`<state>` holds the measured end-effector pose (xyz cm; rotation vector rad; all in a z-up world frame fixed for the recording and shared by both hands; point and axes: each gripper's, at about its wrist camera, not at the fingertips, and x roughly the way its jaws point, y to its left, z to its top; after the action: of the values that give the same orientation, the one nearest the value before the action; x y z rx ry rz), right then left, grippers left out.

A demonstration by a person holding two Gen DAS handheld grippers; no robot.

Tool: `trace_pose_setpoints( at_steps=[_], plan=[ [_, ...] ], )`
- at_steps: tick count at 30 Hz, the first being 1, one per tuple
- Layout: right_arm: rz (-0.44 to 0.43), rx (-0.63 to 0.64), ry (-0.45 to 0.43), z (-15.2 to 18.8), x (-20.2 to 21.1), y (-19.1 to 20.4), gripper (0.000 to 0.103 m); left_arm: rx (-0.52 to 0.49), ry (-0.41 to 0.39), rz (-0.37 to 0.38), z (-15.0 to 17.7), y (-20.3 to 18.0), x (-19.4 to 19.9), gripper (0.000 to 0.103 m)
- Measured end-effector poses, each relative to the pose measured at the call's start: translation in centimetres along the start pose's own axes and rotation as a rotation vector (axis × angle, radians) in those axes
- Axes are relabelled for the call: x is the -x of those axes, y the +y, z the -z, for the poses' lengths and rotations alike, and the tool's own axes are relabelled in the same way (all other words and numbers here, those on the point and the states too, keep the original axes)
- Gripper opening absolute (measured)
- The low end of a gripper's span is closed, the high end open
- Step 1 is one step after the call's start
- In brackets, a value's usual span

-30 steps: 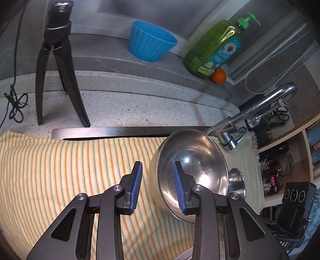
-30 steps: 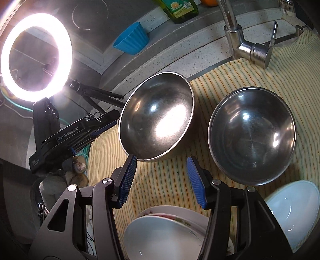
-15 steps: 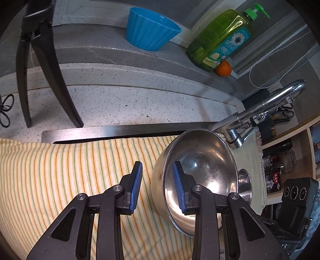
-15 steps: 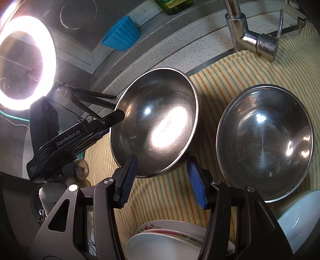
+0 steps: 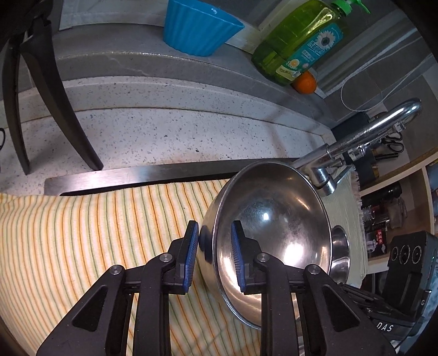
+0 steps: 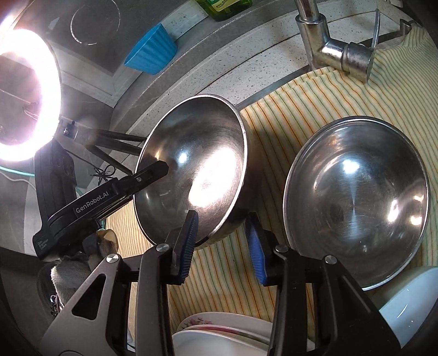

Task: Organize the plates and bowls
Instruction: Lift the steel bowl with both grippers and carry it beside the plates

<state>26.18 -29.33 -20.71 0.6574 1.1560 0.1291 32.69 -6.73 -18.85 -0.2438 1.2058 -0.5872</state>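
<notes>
both tools closing on the tilted steel bowl [image 5: 273, 219] rim: left tool [image 5: 215, 256], right tool [image 6: 221, 243]. 2nd bowl [image 6: 356, 200] clear only in right view.

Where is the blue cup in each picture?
Left wrist view: the blue cup stands at the top middle, on the grey ledge.
Right wrist view: the blue cup is at the upper left, tilted.
Shared landmark: the green soap bottle beside it.
</notes>
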Motion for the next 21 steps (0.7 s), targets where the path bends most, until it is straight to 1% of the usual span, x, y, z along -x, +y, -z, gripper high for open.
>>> trace_pose_setpoints(
  at_steps=[6,12,18,21],
  plan=[
    [-0.006,0.005,0.02,0.2,-0.1,0.1,0.036,0.012,-0.004,-0.006,0.4,0.0,0.8,0.021],
    [-0.023,0.039,0.047,1.3,-0.1,1.2,0.036,0.031,-0.023,-0.023,1.6,0.6,2.4,0.021],
    [-0.056,0.089,0.076,3.0,0.0,2.9,0.036,0.07,-0.061,-0.037,3.7,1.6,5.2,0.021],
    [-0.071,0.127,0.099,4.1,0.1,4.1,0.036,0.108,-0.09,-0.047,5.2,2.5,6.8,0.021]
  ],
)
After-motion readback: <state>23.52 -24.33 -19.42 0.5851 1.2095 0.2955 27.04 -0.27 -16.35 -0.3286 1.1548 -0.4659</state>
